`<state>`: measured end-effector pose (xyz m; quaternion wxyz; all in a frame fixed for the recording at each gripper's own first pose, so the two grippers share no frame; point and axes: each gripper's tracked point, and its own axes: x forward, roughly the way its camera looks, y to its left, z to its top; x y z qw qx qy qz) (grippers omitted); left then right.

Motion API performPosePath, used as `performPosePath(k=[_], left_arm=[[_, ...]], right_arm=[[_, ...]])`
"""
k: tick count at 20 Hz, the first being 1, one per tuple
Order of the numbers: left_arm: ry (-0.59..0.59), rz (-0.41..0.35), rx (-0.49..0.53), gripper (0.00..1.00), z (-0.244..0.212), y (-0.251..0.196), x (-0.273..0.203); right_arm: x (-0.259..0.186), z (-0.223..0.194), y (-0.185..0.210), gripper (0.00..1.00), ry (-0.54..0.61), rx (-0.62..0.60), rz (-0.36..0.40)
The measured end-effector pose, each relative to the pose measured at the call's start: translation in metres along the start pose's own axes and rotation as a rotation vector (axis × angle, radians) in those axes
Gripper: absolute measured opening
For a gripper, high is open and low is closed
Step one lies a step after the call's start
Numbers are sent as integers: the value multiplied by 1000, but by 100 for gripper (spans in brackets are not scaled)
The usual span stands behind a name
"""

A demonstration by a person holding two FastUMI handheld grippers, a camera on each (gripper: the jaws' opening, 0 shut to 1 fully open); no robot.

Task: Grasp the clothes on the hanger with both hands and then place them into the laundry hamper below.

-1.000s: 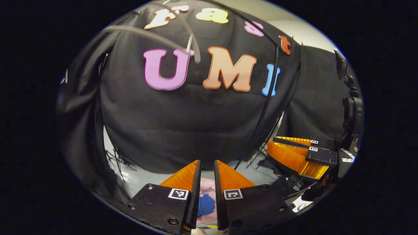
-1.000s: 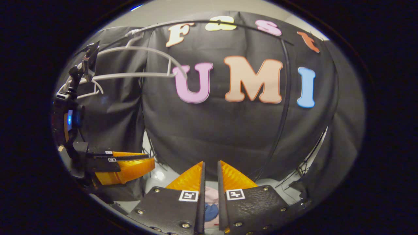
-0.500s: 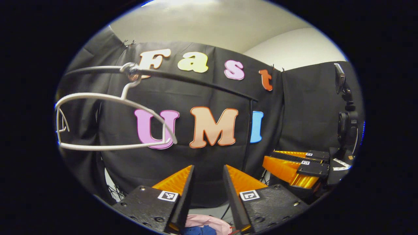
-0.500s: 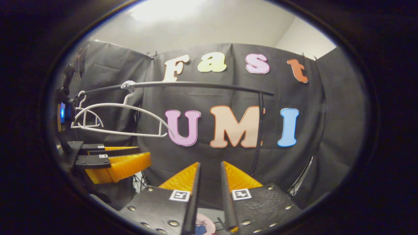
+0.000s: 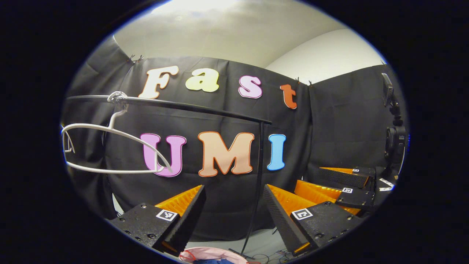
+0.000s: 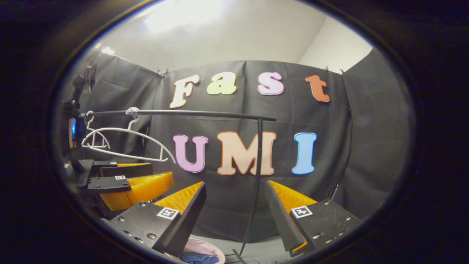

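- The left gripper (image 5: 232, 190) is held up in front of the black rail (image 5: 168, 104), its 2 fingers spread wide apart with nothing between them.
- The right gripper (image 6: 234, 185) is likewise spread wide and holds nothing; in the left gripper view it sits low at the right of the rail's upright post (image 5: 256, 183), and whether it is apart there is hard to read.
- In the right gripper view the left gripper shows low at the left, under the rail's near end.
- A bare white hanger (image 5: 113, 146) hangs by its hook from the rail near the rail's left end; no garment is on it. In the right gripper view a 2nd, smaller white hanger (image 6: 96, 138) hangs just behind it, partly overlapped.
- Open air lies under the rail between the hanger and the post.
- The pink laundry hamper (image 5: 212, 253) sits below the rail, near the post's foot, cut off by the bottom edge of both views, so just a piece of its rim is visible.
- The clothes (image 5: 210, 261) lie inside the hamper as a blue patch; in the right gripper view the blue cloth (image 6: 196, 257) is partly hidden by the near finger.
- Thin cables lie on the floor (image 5: 263, 244) beside the post's foot, too small to make out.
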<state>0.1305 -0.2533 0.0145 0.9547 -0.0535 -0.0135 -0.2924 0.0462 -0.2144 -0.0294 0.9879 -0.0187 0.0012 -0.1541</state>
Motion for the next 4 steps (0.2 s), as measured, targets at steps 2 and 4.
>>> performPosePath(k=[2,4], left_arm=[[-20,-7,2,97,-17,-13,7],[-24,-3,13,96,-47,-24,11]], right_arm=[[-3,-17,-19,96,-14,20,-11],[-4,-50,-37,97,-11,31,-22]])
